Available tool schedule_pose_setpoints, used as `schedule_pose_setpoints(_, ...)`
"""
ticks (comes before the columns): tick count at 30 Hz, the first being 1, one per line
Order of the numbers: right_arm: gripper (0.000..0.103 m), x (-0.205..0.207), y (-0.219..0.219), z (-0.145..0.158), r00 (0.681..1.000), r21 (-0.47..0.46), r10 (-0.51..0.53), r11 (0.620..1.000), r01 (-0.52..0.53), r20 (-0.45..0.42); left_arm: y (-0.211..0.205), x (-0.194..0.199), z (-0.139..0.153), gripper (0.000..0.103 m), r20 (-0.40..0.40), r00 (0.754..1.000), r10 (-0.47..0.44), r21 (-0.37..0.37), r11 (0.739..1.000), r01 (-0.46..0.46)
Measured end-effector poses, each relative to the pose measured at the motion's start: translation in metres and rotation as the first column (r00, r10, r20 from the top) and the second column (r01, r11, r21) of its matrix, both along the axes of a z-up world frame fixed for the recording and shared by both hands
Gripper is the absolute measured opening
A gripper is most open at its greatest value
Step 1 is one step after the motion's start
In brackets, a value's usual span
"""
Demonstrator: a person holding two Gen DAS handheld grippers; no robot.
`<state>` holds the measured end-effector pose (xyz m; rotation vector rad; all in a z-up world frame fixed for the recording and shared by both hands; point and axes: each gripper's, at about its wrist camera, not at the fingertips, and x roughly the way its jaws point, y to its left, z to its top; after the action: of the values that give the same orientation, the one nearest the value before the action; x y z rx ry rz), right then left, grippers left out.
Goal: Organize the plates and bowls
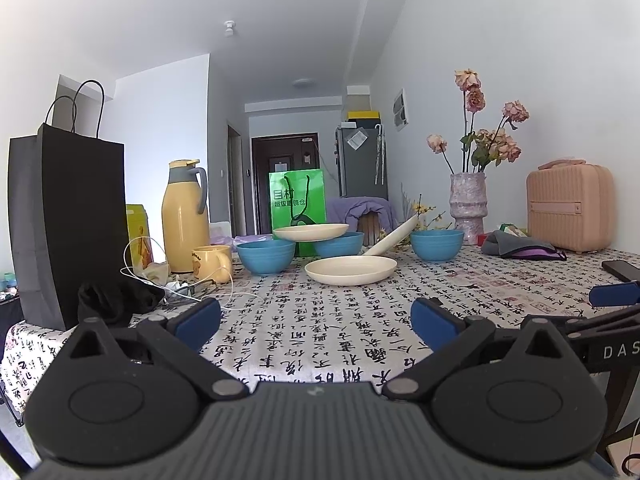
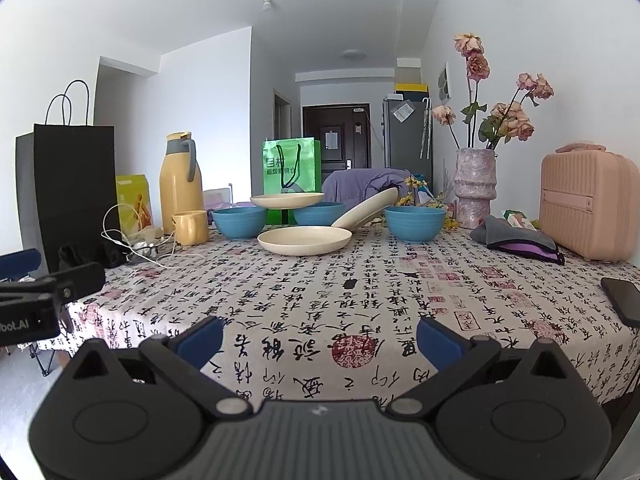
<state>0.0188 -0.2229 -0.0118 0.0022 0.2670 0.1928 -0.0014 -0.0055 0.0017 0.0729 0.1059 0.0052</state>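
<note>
Both your tongs, left (image 1: pixel 316 322) and right (image 2: pixel 320 338), were wide open, empty; the plates (image 2: pixel 305 240) and bowls (image 2: pixel 239 222) sat far ahead.

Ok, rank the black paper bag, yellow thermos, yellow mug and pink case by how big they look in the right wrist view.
1. black paper bag
2. pink case, though it looks close to the bag in size
3. yellow thermos
4. yellow mug
</note>
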Motion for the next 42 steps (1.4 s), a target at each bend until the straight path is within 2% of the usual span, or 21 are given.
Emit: schedule_pose_setpoints(42, 0.103, 0.0018, -0.0044, -0.0002, 1.0, 0.012, -0.002, 1.0, 0.002, -0.002, -0.0004, 0.0004, 0.0013, 0.103, -0.007, 1.0, -0.01, -0.004, 1.0, 0.01)
